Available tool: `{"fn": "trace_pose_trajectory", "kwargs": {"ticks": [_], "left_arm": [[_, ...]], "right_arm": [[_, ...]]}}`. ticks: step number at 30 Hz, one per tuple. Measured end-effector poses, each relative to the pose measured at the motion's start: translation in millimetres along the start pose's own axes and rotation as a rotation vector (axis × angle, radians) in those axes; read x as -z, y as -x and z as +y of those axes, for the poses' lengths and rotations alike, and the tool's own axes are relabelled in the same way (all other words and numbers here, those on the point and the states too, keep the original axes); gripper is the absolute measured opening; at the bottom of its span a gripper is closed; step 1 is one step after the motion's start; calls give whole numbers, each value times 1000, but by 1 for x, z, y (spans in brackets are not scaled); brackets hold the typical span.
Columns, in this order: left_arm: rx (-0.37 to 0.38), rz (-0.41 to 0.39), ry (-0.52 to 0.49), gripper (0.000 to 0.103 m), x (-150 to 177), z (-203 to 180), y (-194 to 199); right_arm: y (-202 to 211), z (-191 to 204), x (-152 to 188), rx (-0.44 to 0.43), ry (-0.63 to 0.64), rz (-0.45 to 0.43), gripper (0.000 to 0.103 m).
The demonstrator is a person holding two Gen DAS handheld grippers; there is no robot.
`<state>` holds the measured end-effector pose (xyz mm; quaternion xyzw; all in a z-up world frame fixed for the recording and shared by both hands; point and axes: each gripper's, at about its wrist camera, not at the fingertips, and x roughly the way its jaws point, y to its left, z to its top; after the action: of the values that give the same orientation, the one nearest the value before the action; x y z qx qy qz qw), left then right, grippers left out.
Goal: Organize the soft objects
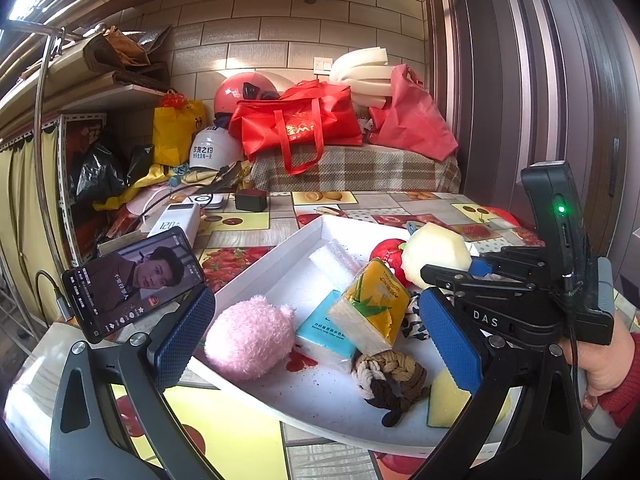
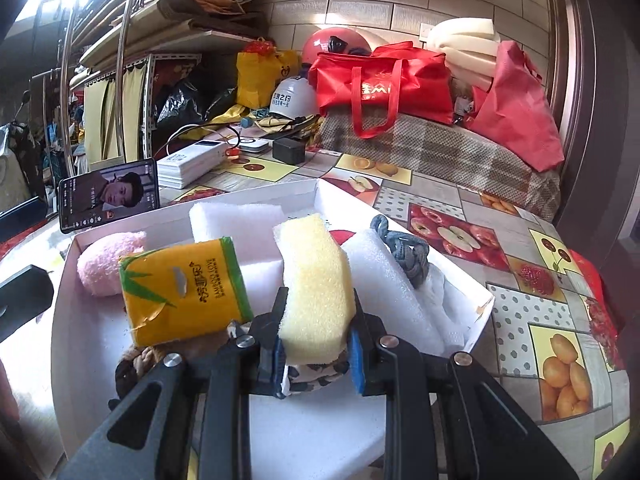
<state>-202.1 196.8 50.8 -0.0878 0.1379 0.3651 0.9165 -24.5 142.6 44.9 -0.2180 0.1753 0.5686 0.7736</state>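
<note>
A white tray (image 1: 288,248) (image 2: 304,192) on the table holds a pink plush (image 1: 248,336) (image 2: 108,260), a yellow tissue pack (image 1: 374,304) (image 2: 184,284), a blue tissue pack (image 1: 324,330), a brown braided rope (image 1: 392,380), white foam (image 2: 236,220) and a grey braid (image 2: 408,256). My right gripper (image 2: 318,344) is shut on a yellow sponge (image 2: 316,280) (image 1: 436,254) and holds it above the tray. My left gripper (image 1: 316,336) is open over the tray's near side, around the plush and tissue packs without touching them.
A phone (image 1: 132,280) (image 2: 108,196) playing video leans at the tray's left. A power bank (image 1: 176,220) (image 2: 192,160) and black box (image 2: 289,151) lie behind. Red bags (image 1: 304,124) and helmets (image 2: 292,98) sit at the back. Another sponge (image 1: 448,400) lies near my left finger.
</note>
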Motion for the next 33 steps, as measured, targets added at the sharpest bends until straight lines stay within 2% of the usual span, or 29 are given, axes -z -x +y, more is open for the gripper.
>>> {"fn": "trace_pose_trajectory", "kwargs": {"ticks": [12, 13, 14, 15, 16, 17, 25, 33], "left_arm": [[4, 9, 2, 103, 0, 5, -3], [4, 9, 2, 103, 0, 5, -3], [3, 8, 1, 103, 0, 5, -3], [3, 7, 0, 103, 0, 5, -3], [3, 7, -1, 103, 0, 5, -3], [2, 7, -2, 103, 0, 4, -3], [2, 5, -5, 103, 1, 5, -3], [-7, -5, -32, 103, 1, -1, -1]], "right_arm": [[-11, 5, -12, -11, -13, -31, 26], [-8, 4, -12, -7, -20, -45, 33], [-5, 2, -11, -1, -30, -58, 50], [-2, 0, -10, 5, -40, -70, 61], [1, -1, -9, 10, -50, -85, 80], [6, -2, -8, 11, -59, -105, 83], [40, -8, 8, 43, -99, -172, 83], [78, -18, 36, 127, -113, -137, 83]]}}
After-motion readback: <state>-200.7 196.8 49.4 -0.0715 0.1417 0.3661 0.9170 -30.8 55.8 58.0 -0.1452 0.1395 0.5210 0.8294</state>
